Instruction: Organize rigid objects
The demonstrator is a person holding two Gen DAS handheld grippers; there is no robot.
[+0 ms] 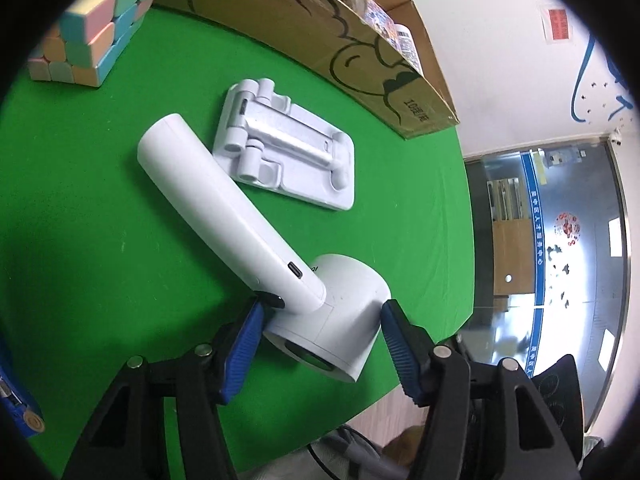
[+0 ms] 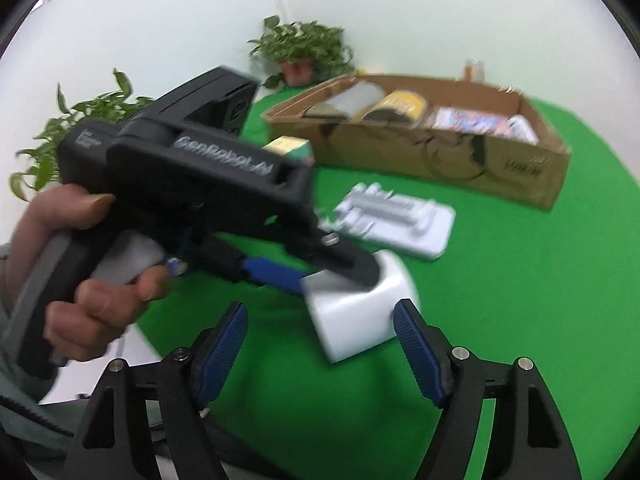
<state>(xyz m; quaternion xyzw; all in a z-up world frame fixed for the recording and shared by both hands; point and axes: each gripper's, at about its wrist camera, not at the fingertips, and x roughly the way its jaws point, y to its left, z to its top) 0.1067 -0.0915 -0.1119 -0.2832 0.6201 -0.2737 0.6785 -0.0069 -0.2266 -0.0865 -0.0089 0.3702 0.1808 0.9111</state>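
While left gripper (image 1: 322, 334) half-closed astride white plastic T-shaped device's (image 1: 248, 232) head, handle's long axis directed straight ahead; right gripper (image 2: 320, 344) held open, empty.

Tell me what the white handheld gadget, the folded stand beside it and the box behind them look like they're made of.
White gadget: probably smooth matte plastic, with a seam and moulded port. Folded stand: white plastic with a silvery, possibly metal arm. Box: brown corrugated cardboard with printed lines.
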